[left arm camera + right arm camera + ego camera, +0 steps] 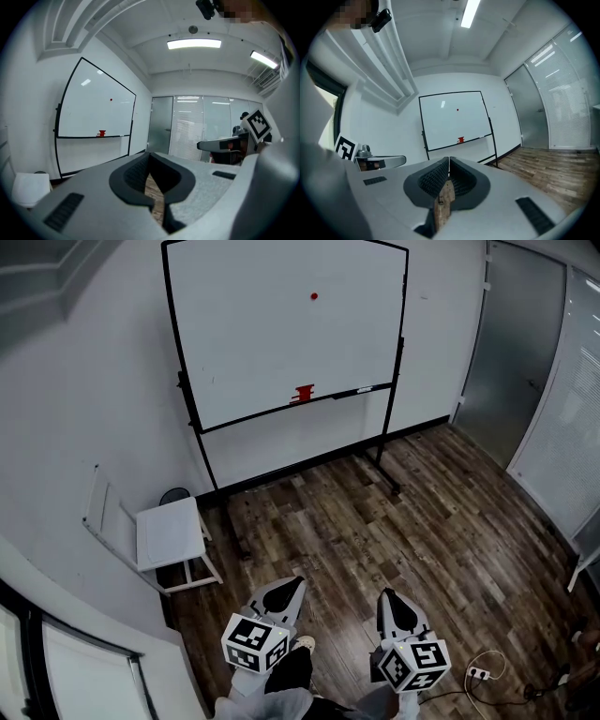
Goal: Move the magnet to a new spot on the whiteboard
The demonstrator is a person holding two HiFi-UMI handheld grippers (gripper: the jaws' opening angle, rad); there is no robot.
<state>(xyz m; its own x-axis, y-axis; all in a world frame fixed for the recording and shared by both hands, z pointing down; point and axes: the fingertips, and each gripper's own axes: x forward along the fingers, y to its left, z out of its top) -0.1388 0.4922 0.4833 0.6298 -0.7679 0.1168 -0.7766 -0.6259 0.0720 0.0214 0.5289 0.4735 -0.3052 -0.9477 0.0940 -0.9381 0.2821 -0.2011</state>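
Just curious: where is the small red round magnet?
Head view: the small red round magnet sits high, right of centre, on the white whiteboard, above the red object on its ledge.

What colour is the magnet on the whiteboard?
Red: a small round magnet on the upper part of the whiteboard. It shows clearest in the head view.

the whiteboard (281, 324) stands against the far wall, with the magnet (314, 295) on its upper part, right of centre, and a small object (302, 394) on the ledge along its lower edge. a seat (169, 532) sits by the wall, left of the board and nearer, and a door (511, 352) lies to the board's right. the left gripper (298, 581) and right gripper (385, 594) are side by side over the floor (375, 521), well apart from the board.
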